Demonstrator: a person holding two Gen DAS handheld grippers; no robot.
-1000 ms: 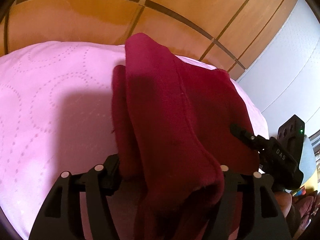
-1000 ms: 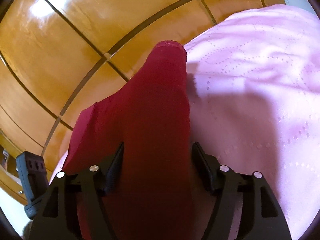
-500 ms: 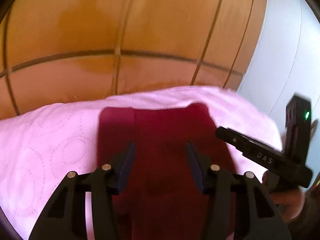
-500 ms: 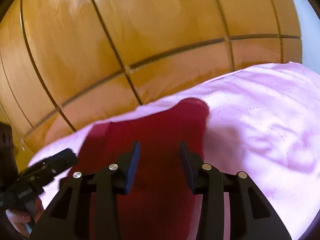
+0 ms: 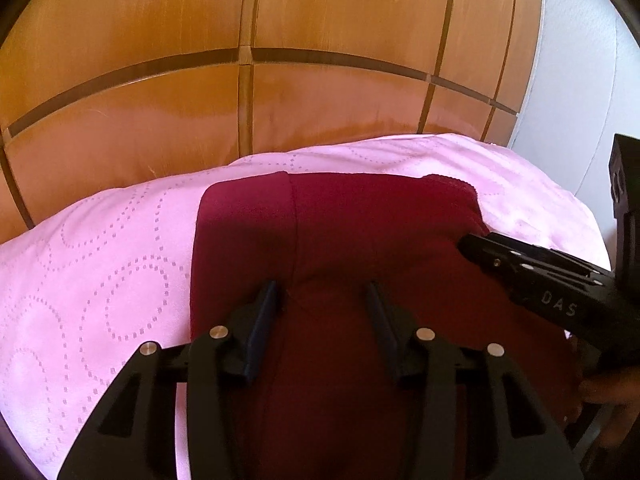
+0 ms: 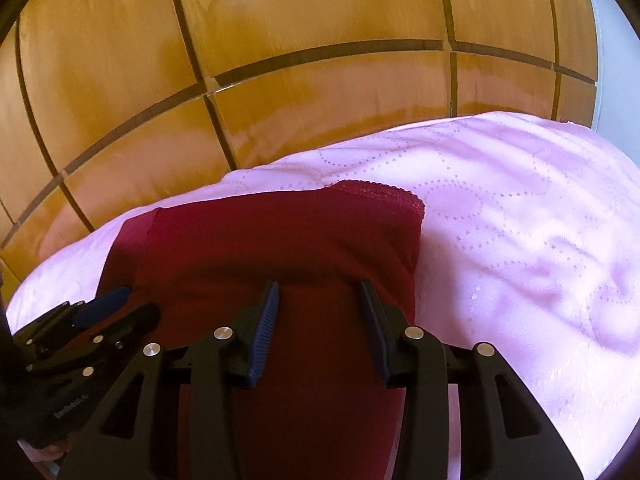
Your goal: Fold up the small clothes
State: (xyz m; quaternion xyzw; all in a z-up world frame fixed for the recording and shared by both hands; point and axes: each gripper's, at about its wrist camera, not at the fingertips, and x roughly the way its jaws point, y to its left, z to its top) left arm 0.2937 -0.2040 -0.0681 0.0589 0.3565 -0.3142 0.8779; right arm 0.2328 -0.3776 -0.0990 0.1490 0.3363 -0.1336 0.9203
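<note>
Left tongs (image 5: 322, 294): jaws part open, narrower than a second ago, not moving over the last half second. Dark red garment (image 5: 360, 240) lies between and under the pads; pads look clear of the cloth, no pinch visible. Right tongs (image 6: 316, 294): same, part open, narrowed from wide early in that second, garment (image 6: 272, 240) under the gap, not clamped as far as I can see.

Garment lies flat on the pink quilted bedspread (image 5: 100, 264), folded into a rough rectangle. Long axis runs from the tongs away toward the wooden headboard (image 5: 320, 100); far short edge roughly parallel to the headboard. Scalloped lace trim (image 6: 380, 194) sits at the far right corner. A lengthwise seam or fold line runs down the left part.

The tongs sit side by side over the near end, each showing in the other's view.
</note>
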